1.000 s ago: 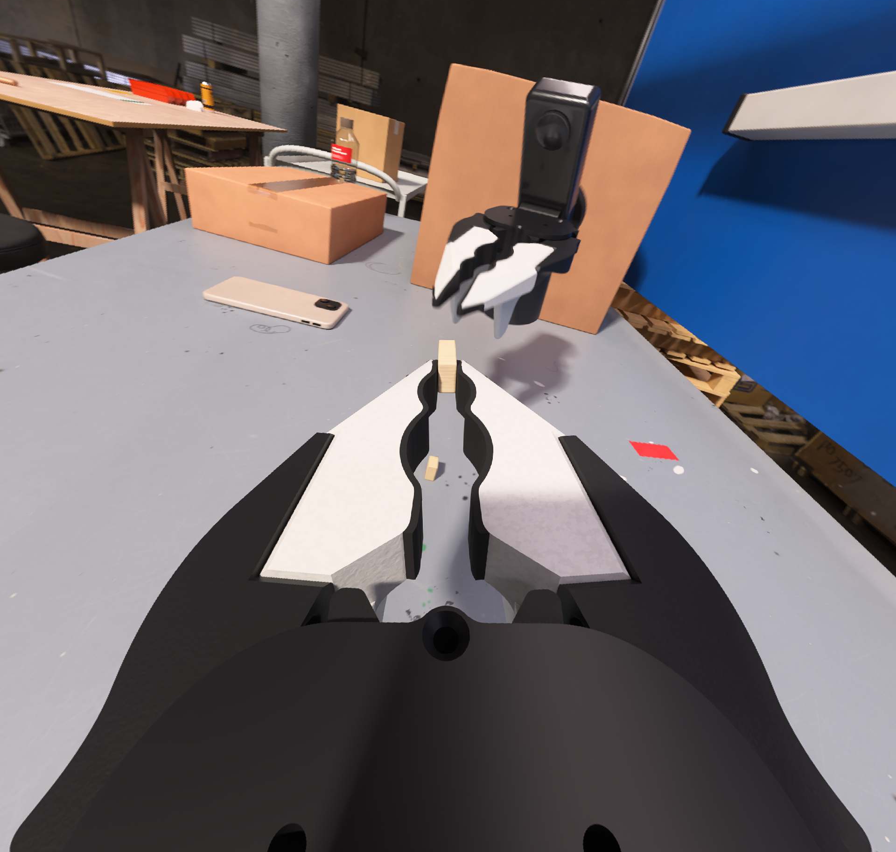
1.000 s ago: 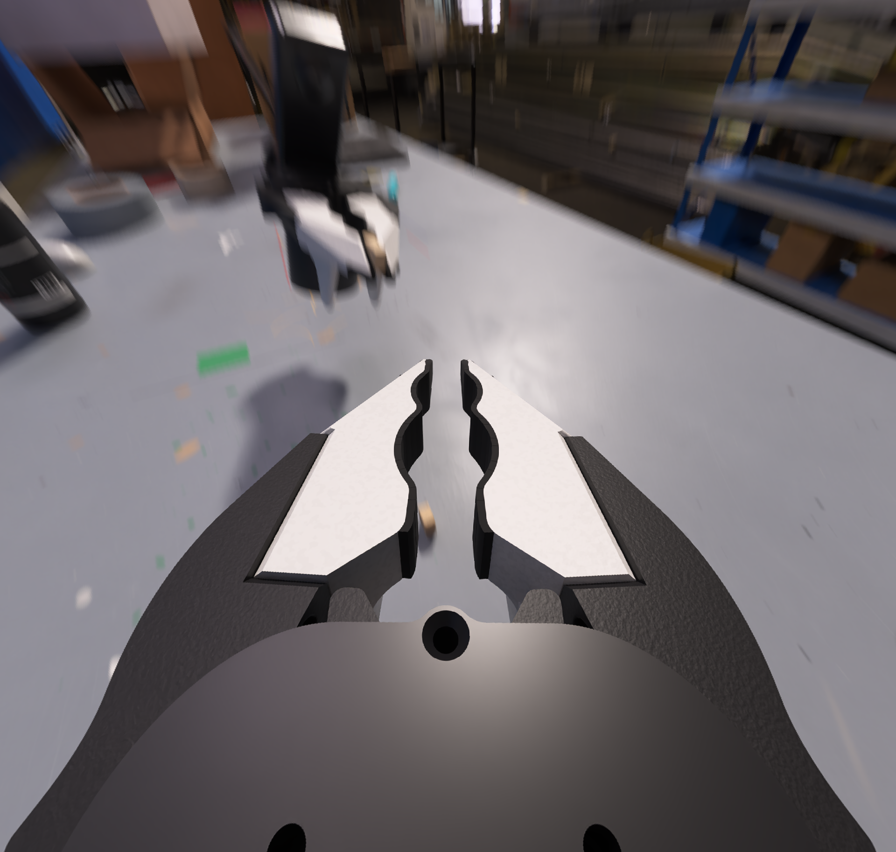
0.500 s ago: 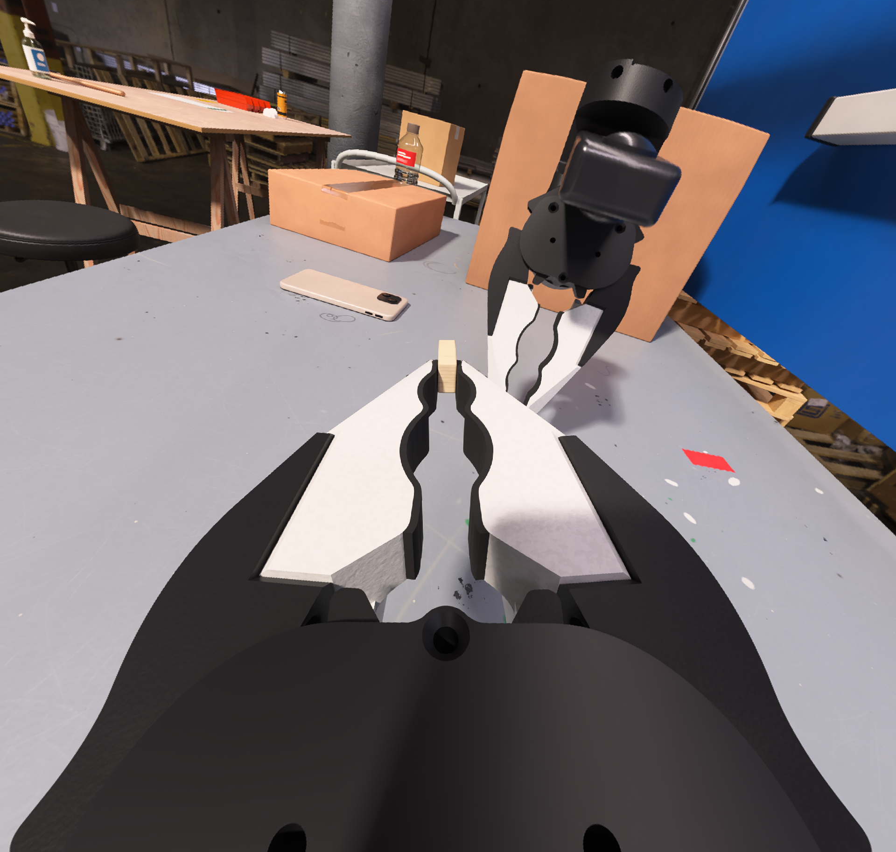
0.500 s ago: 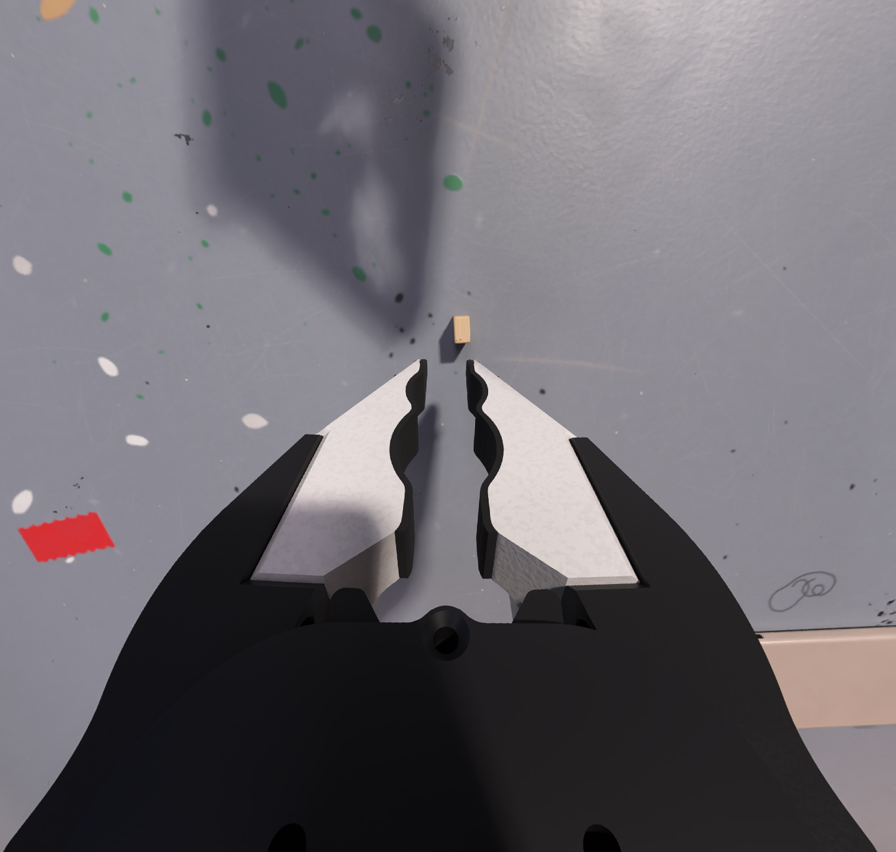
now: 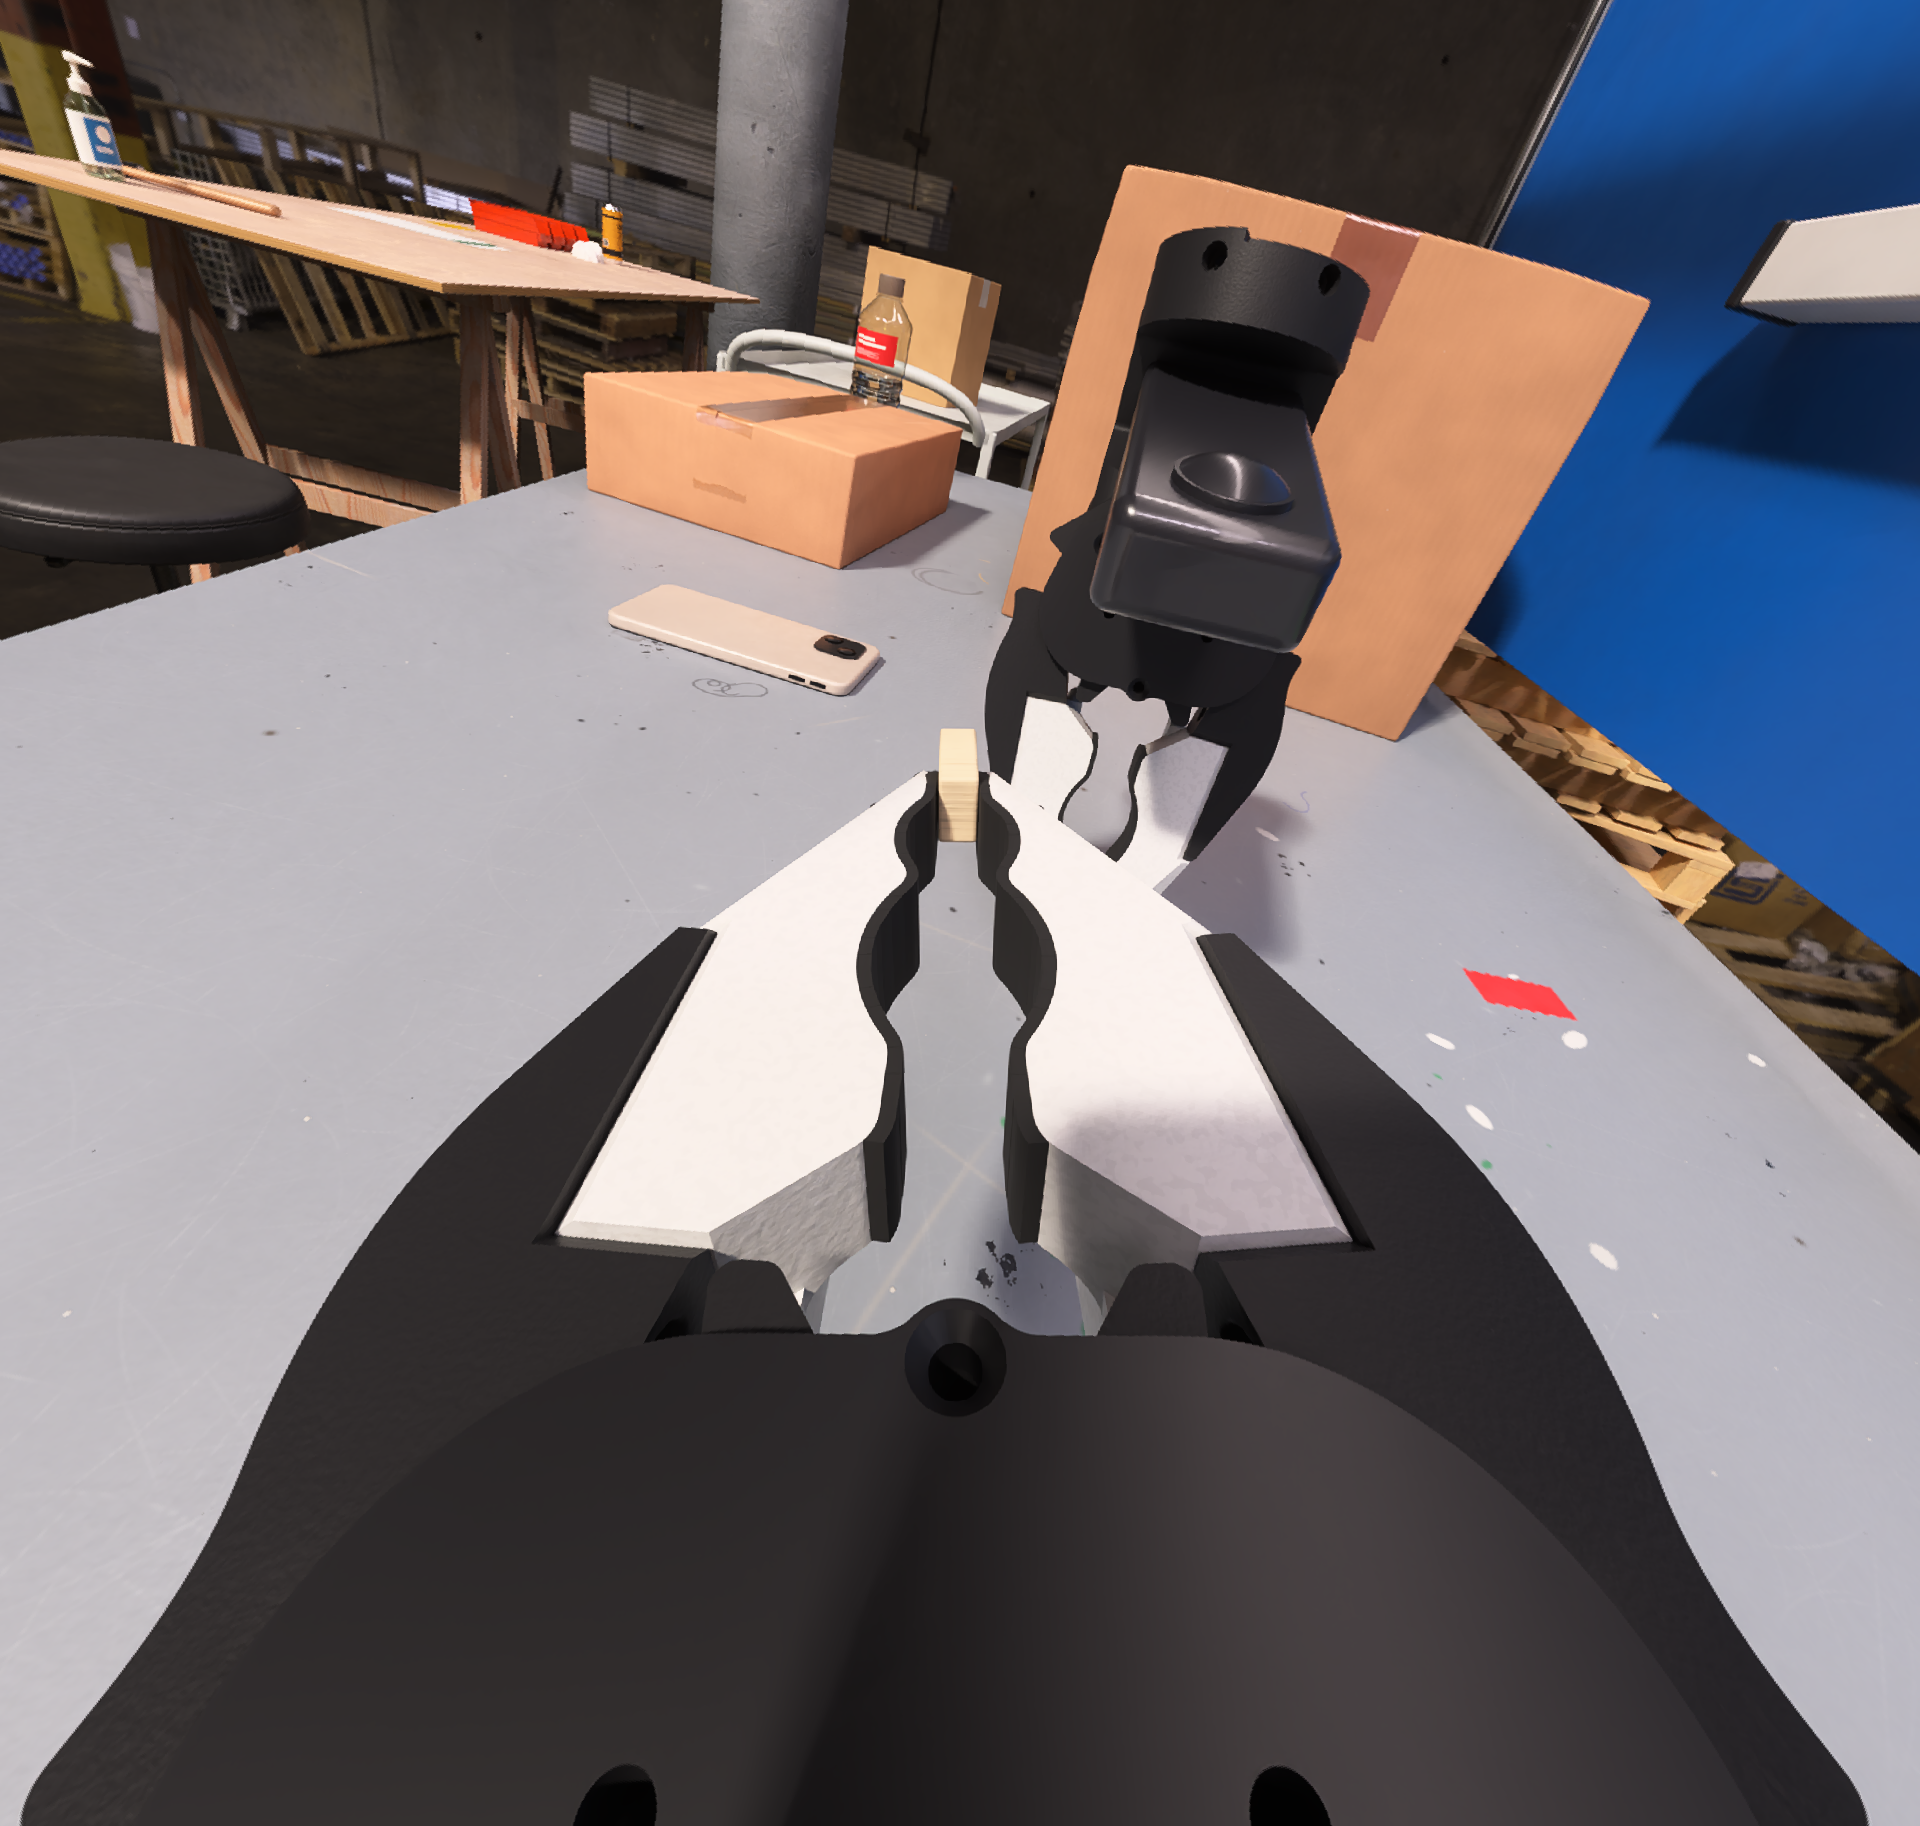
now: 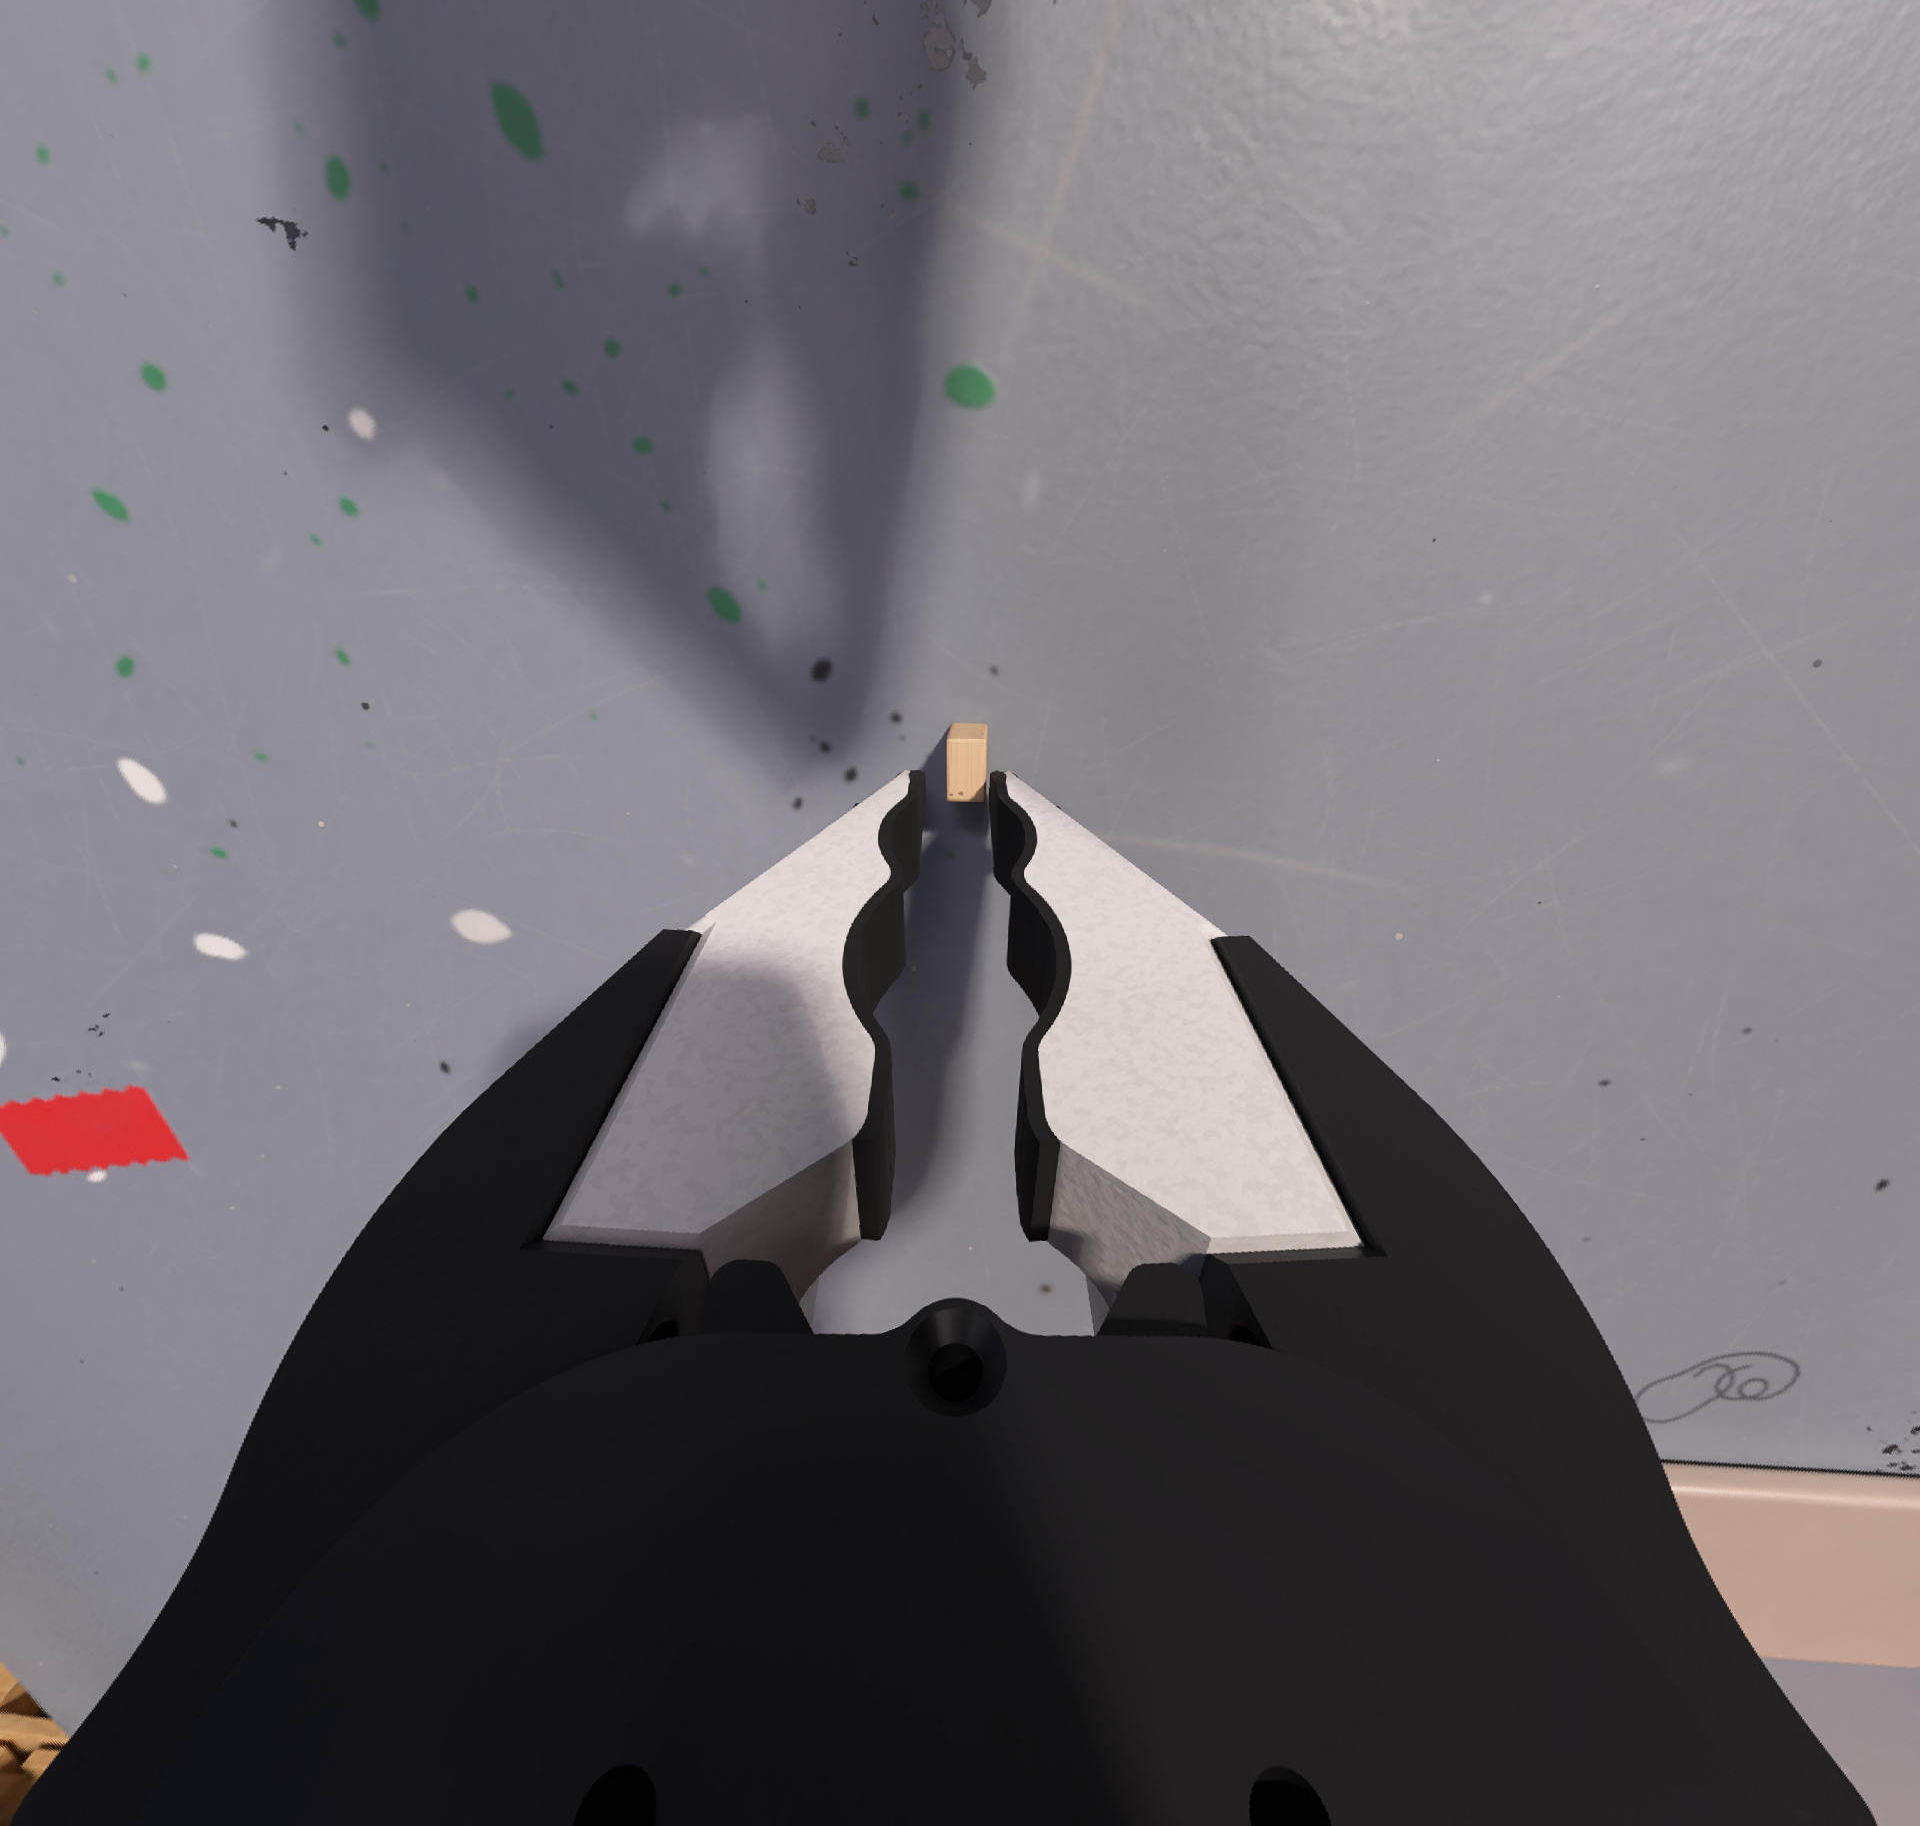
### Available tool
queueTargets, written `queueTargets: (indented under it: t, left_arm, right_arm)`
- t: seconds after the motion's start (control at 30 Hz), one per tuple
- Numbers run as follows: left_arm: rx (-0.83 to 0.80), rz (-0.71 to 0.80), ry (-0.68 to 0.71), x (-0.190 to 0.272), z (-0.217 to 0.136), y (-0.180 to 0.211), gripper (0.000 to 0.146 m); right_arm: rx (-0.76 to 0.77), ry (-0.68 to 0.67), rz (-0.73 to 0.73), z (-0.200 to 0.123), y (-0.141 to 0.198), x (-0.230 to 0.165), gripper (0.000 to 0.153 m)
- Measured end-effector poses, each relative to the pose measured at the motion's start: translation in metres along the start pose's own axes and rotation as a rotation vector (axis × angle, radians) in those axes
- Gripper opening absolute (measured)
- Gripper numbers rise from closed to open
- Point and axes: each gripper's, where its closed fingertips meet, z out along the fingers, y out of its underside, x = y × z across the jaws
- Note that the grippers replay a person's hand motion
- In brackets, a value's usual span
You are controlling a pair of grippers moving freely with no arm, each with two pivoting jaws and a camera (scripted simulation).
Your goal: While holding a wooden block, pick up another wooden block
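Observation:
In the left wrist view my left gripper (image 5: 957,800) is shut on a small pale wooden block (image 5: 957,781), held upright at the fingertips above the grey table (image 5: 416,893). My right gripper (image 5: 1138,857) hangs just beyond it to the right and points down at the table, with its tips partly hidden behind my left finger. In the right wrist view the right gripper (image 6: 956,789) is open a little. A second small wooden block (image 6: 966,758) lies on the table (image 6: 1455,529), its near end between the fingertips, with a small gap on each side.
A beige phone (image 5: 743,638), a flat cardboard box (image 5: 769,462) and an upright cardboard sheet (image 5: 1475,488) stand behind. A red patch (image 5: 1517,994) lies near the table's right edge, also seen in the right wrist view (image 6: 88,1132). The phone's edge (image 6: 1797,1558) shows at lower right.
The right gripper swung from level to pointing down at the table, then came lower, so the lying block now sits at its tips. The left gripper still holds its block.

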Motion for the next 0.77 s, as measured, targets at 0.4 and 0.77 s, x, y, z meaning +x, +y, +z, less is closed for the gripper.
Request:
queueTargets:
  t: [0.4,0.77]
  left_arm:
    - [-0.011,-0.003,0.004,0.0,0.002,0.003,0.006]
    - [-0.037,0.011,0.01,0.003,0.006,0.007,0.006]
  right_arm:
    - [0.018,0.025,-0.014,0.001,0.0,0.002,0.007]
    - [0.071,0.036,0.011,-0.019,0.003,-0.002,0.007]
